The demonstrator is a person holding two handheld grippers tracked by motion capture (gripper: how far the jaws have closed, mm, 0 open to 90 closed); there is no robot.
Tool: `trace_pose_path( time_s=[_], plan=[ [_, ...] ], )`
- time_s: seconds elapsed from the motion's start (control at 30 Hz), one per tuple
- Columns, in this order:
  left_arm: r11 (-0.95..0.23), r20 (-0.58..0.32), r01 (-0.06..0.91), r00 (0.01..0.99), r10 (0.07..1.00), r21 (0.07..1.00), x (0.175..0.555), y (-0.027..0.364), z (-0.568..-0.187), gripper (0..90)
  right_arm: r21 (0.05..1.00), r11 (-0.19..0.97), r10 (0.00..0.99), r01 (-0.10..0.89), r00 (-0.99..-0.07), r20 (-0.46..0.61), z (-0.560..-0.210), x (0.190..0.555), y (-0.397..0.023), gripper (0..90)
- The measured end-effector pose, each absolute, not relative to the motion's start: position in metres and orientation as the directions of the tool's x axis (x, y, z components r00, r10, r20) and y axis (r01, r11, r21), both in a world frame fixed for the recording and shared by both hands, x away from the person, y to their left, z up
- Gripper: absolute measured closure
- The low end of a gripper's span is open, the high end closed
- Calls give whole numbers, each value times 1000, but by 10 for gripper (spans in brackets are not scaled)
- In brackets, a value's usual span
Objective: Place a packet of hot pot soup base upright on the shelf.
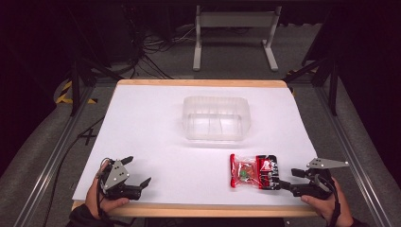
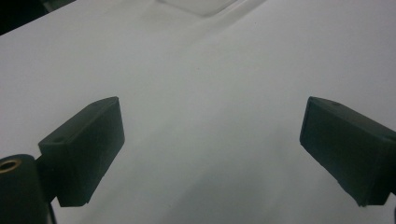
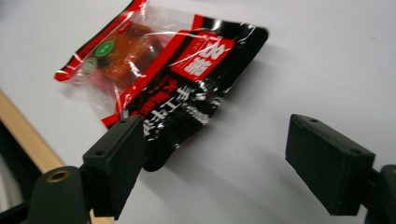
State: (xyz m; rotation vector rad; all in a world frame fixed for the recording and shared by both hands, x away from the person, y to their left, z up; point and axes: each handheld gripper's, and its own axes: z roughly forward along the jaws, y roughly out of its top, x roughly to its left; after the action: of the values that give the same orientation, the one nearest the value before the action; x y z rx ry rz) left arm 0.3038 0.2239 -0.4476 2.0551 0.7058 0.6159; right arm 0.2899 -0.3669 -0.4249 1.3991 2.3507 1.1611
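A white counter (image 1: pixel 142 123) carries a clear plastic tub (image 1: pixel 216 118) at its middle, well apart from the work at the near right edge. There a red-and-black snack packet (image 1: pixel 253 171) lies flat on the counter, just in front of the right gripper (image 1: pixel 287 178), whose jaws stand wide apart with nothing pressed between them. In the right gripper view the packet (image 3: pixel 159 74) sits ahead of the spread jaws, its black corner close by one jaw; whether it touches cannot be told.

The packet looks light and soft: a thin, glossy film that crinkles, with a clear window showing a reddish lump of food inside. Such film is likely slippery and will sag if lifted by one end. The flat sealed edge at the black end, nearest the gripper, seems the surest place to pinch, sparing the contents a squeeze.

At the near left corner the left gripper (image 1: pixel 135 176) rests in a hand, jaws open over bare counter (image 2: pixel 210 93).
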Motion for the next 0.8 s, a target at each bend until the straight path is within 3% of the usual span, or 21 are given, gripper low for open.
trace_pose_path(
  time_s=[0.5, 0.8],
  plan=[
    [-477, 161, 257, 722, 673, 841, 304, 223, -448, 72, 613, 269, 734, 743, -570, 369, -433, 296, -343, 180],
    [-484, 164, 258, 724, 670, 836, 304, 222, -449, 73, 618, 147, 661, 773, -541, 519, -440, 306, -334, 172]
  ],
)
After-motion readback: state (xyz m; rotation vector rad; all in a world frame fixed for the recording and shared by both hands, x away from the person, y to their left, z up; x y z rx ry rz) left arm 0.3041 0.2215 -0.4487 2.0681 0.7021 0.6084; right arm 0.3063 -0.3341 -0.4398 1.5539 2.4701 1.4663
